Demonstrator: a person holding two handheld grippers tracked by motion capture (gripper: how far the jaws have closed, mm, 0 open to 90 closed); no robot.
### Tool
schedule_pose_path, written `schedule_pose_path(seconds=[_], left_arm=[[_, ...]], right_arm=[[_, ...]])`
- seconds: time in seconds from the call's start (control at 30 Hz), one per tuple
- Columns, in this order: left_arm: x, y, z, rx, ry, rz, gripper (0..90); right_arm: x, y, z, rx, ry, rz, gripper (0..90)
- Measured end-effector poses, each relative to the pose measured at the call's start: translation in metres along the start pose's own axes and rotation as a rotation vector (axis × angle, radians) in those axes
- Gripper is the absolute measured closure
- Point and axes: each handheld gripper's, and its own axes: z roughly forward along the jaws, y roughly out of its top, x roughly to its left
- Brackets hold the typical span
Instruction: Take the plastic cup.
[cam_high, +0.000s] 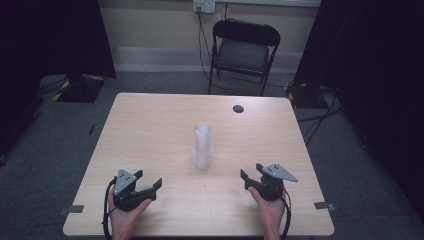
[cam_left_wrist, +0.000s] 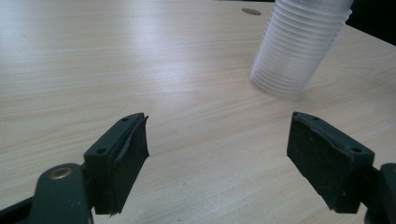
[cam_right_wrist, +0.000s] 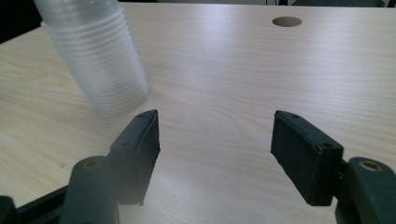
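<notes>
A stack of clear plastic cups stands upside down in the middle of the light wooden table. My left gripper rests near the front left, open, with nothing between its jaws. In the left gripper view the cup stack is ahead to the right of the left gripper. My right gripper rests at the front right, open and holding nothing. In the right gripper view the cup stack stands ahead to the left of the right gripper.
A round cable hole lies in the table's far right part. A black folding chair stands behind the table. Dark curtains and stand bases flank the back. Tape marks sit at the front corners.
</notes>
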Motion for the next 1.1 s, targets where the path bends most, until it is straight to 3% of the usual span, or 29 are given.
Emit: schedule_pose_path(seconds=[0.23,0.4,0.77,1.1], left_arm=[[-0.003,0.0,0.004,0.007,-0.027,0.009,21.7],[-0.004,0.001,0.005,-0.007,-0.059,-0.011,21.7],[-0.01,0.004,0.006,-0.009,-0.057,0.008,23.0],[-0.012,0.005,0.003,-0.004,-0.081,0.022,23.4]], right_arm=[[0.007,0.005,0.0,-0.015,0.095,0.026,33.9],[0.013,0.006,0.006,-0.004,0.151,0.055,35.1],[0.027,0.02,0.013,0.001,0.178,0.006,33.2],[0.045,0.032,0.023,0.003,0.252,-0.058,30.9]])
